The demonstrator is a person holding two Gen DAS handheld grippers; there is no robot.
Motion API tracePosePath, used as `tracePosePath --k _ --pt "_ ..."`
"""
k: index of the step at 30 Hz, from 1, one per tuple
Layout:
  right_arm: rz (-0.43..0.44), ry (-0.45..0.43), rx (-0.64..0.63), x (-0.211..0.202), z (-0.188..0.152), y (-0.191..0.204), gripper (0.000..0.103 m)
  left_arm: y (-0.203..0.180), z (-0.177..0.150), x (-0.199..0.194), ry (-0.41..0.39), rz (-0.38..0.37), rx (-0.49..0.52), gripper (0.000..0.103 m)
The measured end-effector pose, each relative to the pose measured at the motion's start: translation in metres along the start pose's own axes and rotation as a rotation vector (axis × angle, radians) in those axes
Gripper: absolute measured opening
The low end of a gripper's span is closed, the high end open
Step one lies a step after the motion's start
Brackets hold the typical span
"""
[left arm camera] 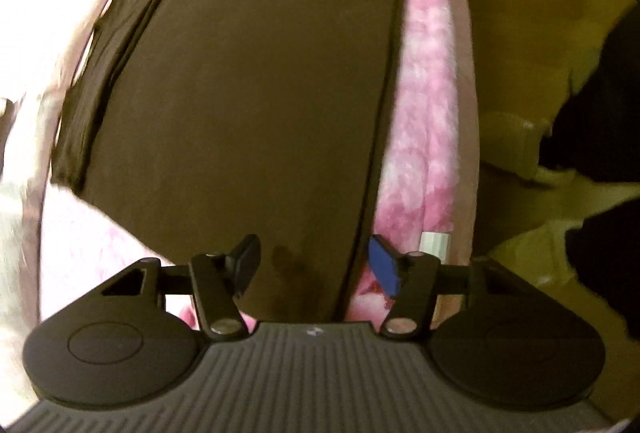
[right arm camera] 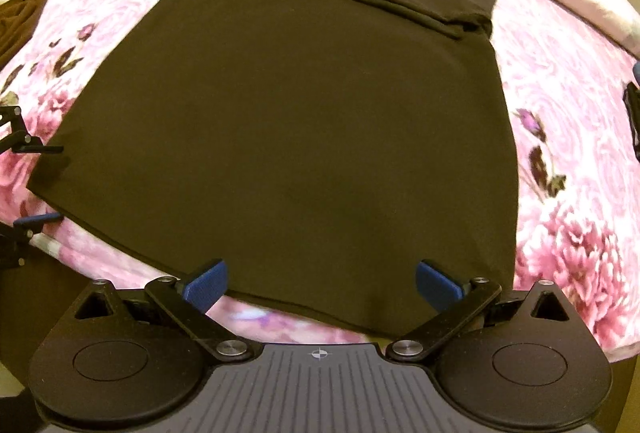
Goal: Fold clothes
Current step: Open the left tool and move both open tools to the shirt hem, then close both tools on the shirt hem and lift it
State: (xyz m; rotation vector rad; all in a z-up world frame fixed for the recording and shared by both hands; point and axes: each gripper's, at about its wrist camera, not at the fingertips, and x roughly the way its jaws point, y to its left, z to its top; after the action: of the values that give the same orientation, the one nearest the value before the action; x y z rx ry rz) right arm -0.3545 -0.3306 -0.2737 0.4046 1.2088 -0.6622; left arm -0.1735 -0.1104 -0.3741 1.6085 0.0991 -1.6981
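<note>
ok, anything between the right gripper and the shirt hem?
Nothing visible. The right gripper is open right at the near hem of the dark T-shirt, which lies flat on the floral bedspread.

Black hand-held gripper (right arm camera: pixel 320 283) — blue pads (right arm camera: pixel 206 283).

Brown garment (right arm camera: pixel 20 13) cut off, left edge.

A dark brown T-shirt (right arm camera: pixel 288 121) lies flat and smooth on the pink floral bedspread (right arm camera: pixel 568 193), sleeves folded in across its chest, collar toward the bed's far edge and hem along the near edge.
</note>
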Motion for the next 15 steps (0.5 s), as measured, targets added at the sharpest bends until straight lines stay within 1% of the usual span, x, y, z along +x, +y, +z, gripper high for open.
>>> tracePosePath --k 2,5,7,8,9,11,15 --pt "0.003 -0.005 0.01 0.0 -0.003 -0.004 0.102 -0.005 -0.001 0.005 0.002 0.012 0.042 0.057" --pt "0.007 -0.023 0.006 -0.004 -0.007 -0.006 0.102 -0.013 -0.003 0.012 0.006 0.031 0.106 0.047" --pt "0.009 -0.041 -0.009 -0.006 -0.009 -0.004 0.102 -0.015 -0.005 0.015 0.026 0.043 0.12 0.033" --pt "0.008 -0.051 -0.022 -0.007 -0.01 -0.002 0.102 -0.015 -0.004 0.016 0.04 0.048 0.109 0.015" --pt "0.007 -0.061 -0.037 -0.007 -0.011 0.0 0.102 -0.012 -0.004 0.015 0.049 0.049 0.09 0.005" --pt "-0.003 -0.085 -0.091 -0.008 -0.015 0.008 0.102 -0.006 -0.002 0.013 0.058 0.05 0.047 0.005" --pt "-0.023 -0.142 -0.296 -0.007 -0.032 0.036 0.102 0.016 0.001 -0.004 0.025 0.033 -0.067 0.004"
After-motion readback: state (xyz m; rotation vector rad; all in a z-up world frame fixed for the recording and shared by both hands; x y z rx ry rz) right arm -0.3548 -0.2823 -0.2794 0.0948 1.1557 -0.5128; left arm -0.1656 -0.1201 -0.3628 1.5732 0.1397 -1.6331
